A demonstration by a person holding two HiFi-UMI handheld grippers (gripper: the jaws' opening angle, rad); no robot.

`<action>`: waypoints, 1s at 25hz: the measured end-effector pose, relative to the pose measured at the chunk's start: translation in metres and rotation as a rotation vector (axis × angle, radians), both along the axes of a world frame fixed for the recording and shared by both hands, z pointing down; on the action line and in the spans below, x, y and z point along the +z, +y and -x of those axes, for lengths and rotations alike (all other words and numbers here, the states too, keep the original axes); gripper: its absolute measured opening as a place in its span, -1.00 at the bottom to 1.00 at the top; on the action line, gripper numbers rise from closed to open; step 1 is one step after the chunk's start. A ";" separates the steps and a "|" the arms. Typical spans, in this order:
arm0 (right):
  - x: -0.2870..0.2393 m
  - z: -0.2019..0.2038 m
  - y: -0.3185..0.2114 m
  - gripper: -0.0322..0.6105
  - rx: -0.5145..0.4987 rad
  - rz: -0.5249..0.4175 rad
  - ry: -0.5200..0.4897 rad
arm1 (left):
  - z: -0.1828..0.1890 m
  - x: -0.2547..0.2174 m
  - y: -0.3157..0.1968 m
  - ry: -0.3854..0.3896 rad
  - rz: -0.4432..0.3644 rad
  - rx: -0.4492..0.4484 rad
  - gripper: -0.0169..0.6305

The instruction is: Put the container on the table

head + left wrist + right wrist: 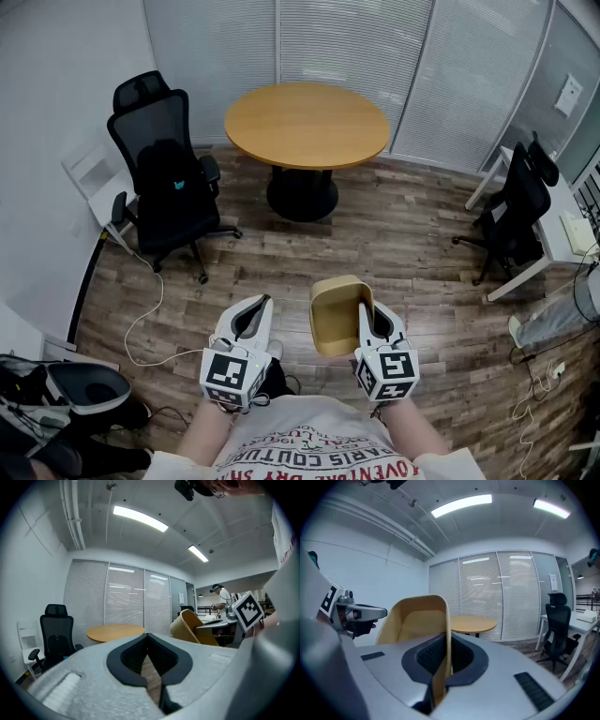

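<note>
One container [330, 317], rim hidden inside right gripper [372, 311]

Ahead of you, the round wooden tabletop [307, 124] sits on a single black pedestal base [302, 195], which stands on the wood-plank floor [394, 234]. To the table's left, a black office chair [164, 178] stands on that floor, with a white cable [159, 291] trailing across the planks near its castors. Off to your right, a second black chair [514, 211] stands just beside a white desk [561, 246].
</note>
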State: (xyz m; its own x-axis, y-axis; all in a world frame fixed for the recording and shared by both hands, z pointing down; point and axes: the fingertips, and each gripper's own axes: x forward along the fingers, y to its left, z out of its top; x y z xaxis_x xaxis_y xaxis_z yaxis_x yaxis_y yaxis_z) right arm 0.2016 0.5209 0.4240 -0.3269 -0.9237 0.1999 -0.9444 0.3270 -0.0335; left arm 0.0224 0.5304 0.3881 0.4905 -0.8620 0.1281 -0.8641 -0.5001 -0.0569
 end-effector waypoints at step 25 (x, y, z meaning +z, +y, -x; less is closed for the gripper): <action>0.038 0.015 -0.019 -0.86 0.020 0.118 -0.019 | 0.016 0.027 -0.025 0.004 0.078 0.007 -0.95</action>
